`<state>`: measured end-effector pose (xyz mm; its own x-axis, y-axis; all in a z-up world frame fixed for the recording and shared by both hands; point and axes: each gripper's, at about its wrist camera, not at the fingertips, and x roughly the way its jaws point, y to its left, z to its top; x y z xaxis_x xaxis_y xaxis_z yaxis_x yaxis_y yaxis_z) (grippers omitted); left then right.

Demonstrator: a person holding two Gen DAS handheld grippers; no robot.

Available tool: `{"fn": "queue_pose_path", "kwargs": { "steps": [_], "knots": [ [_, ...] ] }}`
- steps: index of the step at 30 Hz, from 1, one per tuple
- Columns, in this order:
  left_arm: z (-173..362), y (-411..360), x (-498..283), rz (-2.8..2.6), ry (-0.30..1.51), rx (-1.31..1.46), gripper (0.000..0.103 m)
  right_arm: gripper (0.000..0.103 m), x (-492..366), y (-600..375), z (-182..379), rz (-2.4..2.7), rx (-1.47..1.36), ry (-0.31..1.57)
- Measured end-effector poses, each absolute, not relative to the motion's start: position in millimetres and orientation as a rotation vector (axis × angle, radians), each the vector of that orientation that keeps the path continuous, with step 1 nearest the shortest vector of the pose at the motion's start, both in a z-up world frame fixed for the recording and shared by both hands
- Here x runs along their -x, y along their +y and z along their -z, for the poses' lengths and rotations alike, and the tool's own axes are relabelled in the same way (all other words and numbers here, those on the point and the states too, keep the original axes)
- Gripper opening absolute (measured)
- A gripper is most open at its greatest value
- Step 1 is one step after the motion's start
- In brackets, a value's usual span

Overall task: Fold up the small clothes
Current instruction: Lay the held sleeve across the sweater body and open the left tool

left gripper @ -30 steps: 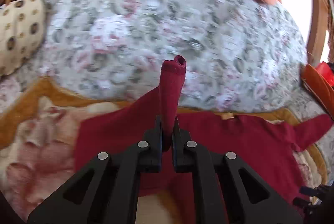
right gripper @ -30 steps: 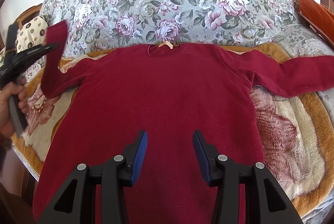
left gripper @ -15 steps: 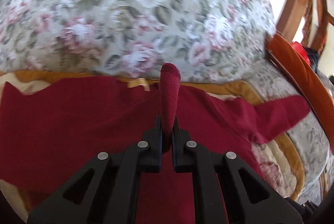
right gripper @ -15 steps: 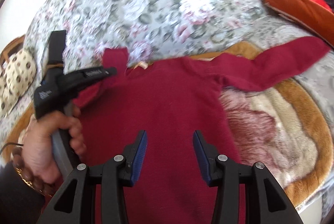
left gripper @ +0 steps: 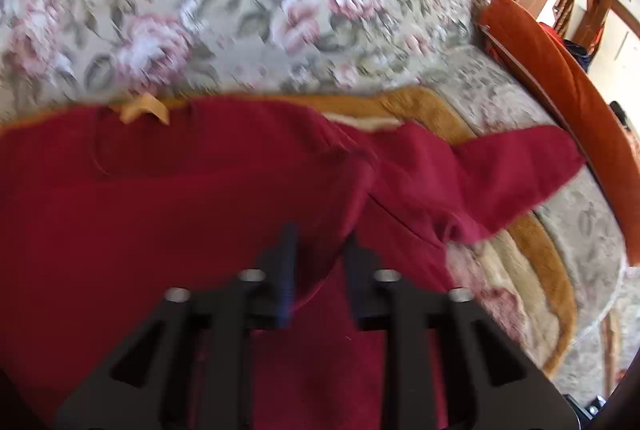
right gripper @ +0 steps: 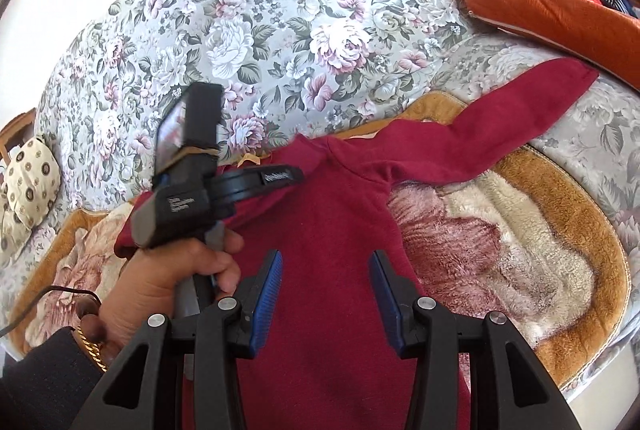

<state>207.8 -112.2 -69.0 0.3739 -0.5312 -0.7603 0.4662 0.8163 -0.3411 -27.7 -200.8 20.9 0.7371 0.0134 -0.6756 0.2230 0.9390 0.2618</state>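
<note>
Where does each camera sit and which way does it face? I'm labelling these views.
Left wrist: on the left tongs, angled down at the red sweater on the blanket; jaws opening, folded sleeve between them.
Right wrist: on the right tongs, open, angled down over the sweater's body; the left hand shows.
Both share the sweater, the floral cushion and the outstretched sleeve.

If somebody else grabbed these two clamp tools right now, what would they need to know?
Left gripper: jaws opening, letting go of the left sleeve, which still lies between them, across the sweater's chest.
Right gripper: open, empty, above the sweater's lower front.
Things: the red sweater lies front up on a fleece blanket on the bed; the right sleeve stretches flat out to the side.
Done: left sleeve folded in.
Left: fold in the right sleeve, probably with the right gripper, then fold the body up.
</note>
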Motion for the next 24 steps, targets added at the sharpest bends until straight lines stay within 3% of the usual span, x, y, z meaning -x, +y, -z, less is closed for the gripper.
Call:
{"fn": "queue_pose_path", "kwargs": {
  "steps": [2,7,11,15,17,21,24],
  "knots": [
    [66,-111,-203,0.665,0.992,0.081,0.043,0.043,28,-201,-20,0.119,-0.342,0.739],
    [44,-84,-182,0.68,0.949,0.11,0.044,0.043,33,-212,-20,0.148,-0.387,0.729],
    [20,-16,-172,0.574,0.874,0.118,0.044,0.043,27,-222,-28,0.113,-0.4,0.717],
    [13,69,-175,0.331,0.817,0.173,0.044,0.044,-33,-210,-41,-0.065,-0.207,0.781],
    [28,104,-185,0.215,0.873,0.262,0.044,0.044,-74,-194,-36,-0.186,-0.138,0.837],
    [42,117,-184,0.187,0.891,0.327,0.044,0.044,-134,-160,-11,-0.322,-0.103,0.876],
    [43,107,-179,0.183,0.888,0.281,0.044,0.044,-165,-160,32,-0.261,-0.054,1.028]
  ]
}}
